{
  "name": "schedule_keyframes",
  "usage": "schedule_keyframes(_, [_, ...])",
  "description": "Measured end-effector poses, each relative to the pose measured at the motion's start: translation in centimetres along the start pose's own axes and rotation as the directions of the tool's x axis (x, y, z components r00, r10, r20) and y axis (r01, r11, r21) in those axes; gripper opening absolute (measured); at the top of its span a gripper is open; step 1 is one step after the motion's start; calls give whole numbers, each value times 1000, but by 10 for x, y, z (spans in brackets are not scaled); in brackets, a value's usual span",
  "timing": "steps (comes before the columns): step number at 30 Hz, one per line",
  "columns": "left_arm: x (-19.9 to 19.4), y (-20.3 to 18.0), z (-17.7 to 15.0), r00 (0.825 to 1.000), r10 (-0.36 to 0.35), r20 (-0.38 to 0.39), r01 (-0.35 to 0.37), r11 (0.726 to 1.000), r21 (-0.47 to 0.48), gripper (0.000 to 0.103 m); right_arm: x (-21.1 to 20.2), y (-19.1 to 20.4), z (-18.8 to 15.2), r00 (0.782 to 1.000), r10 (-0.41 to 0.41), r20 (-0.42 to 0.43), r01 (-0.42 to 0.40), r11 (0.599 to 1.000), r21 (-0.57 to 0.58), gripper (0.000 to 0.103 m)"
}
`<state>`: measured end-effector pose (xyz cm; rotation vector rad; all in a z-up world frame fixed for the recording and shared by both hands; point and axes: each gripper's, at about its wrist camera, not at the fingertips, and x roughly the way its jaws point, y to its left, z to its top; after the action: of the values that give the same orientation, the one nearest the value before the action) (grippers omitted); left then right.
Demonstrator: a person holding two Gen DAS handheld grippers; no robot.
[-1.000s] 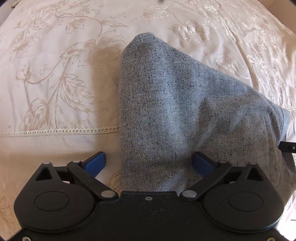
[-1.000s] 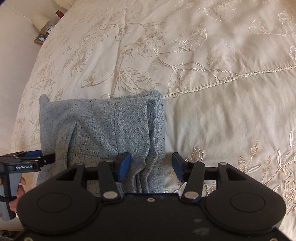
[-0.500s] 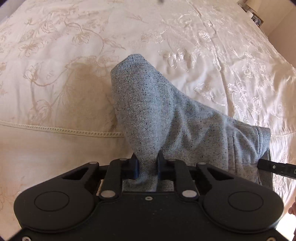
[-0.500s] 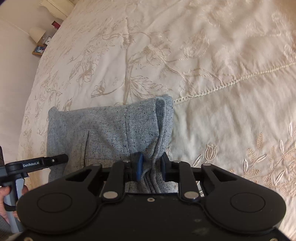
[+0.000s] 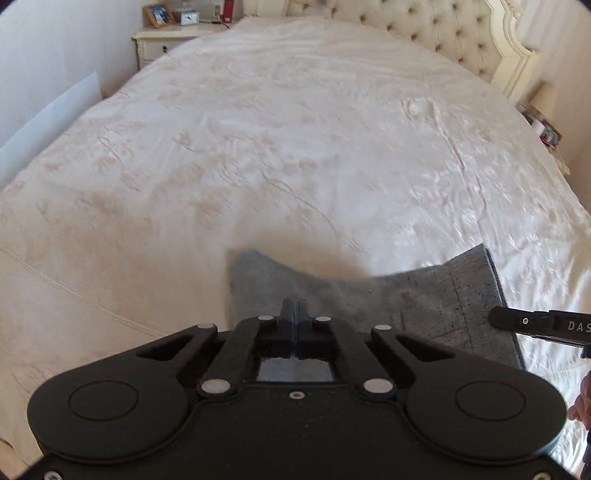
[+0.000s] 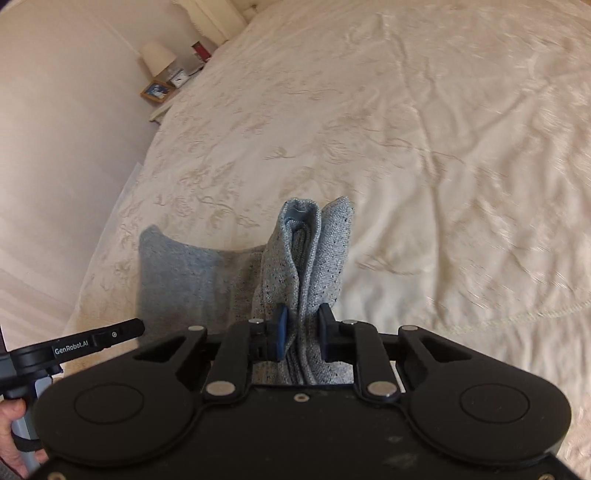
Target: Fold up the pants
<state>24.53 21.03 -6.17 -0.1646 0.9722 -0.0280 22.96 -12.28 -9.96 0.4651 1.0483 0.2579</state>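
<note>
Both the left gripper (image 5: 294,309) and right gripper (image 6: 301,325) pinch the folded pants (image 6: 207,280) lifted off the bed (image 6: 443,147), so the next move is probably carrying them over for another fold.

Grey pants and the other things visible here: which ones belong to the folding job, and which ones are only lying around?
For the job: grey pants, left gripper, right gripper, bedspread as work surface.

Just around: nightstand, picture frame, lamp, small clock, headboard.
</note>
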Motion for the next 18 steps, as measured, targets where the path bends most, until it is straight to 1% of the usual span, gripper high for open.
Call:
schedule_keyframes(2, [7,18,13,999,48,4,-48,999,-12,0,22,26,18,999,37,1,-37,999,-33,16])
schedule_keyframes(3, [10,28,18,998,66,3,-66,997,-32,0,36,43,29,999,47,7,-47,997,-57,16])
schedule_keyframes(4, [12,39,21,998,63,-3,-63,997,-53,1,48,56,37,999,27,16,-26,997,-76,16])
schedule_keyframes(5, [14,45,23,998,60,-9,-61,996,-67,1,59,66,44,1000,-6,25,9,996,-93,16])
schedule_keyframes(6, [13,54,21,998,64,-14,-65,995,-80,1,69,78,52,996,-70,51,76,989,-124,19])
schedule_keyframes(7, [13,57,20,998,66,-16,-67,994,-83,2,74,85,56,987,-136,80,147,978,-148,19])
schedule_keyframes(8, [13,59,17,998,65,-19,-66,995,-78,2,76,91,58,975,-194,109,210,963,-166,19])
schedule_keyframes(9, [13,61,13,998,60,-25,-61,996,-66,3,76,98,59,955,-257,146,283,940,-192,19])
schedule_keyframes(10, [13,60,10,998,54,-36,-56,997,-57,4,74,102,60,937,-300,179,334,920,-206,19])
schedule_keyframes(11, [15,59,7,998,48,-49,-51,998,-49,4,70,103,60,926,-322,197,360,909,-209,19])
schedule_keyframes(12, [17,57,3,997,37,-64,-39,998,-40,4,64,101,59,921,-329,210,371,904,-210,19])
schedule_keyframes(14, [22,50,-4,996,11,-91,-13,1000,-21,5,57,96,58,922,-322,213,365,908,-208,19])
schedule_keyframes(17, [22,34,-14,993,-19,-115,20,1000,6,8,43,81,48,917,-346,197,383,902,-199,20])
schedule_keyframes(18, [21,27,-18,993,-25,-118,28,999,22,12,39,76,43,916,-354,190,389,901,-192,21])
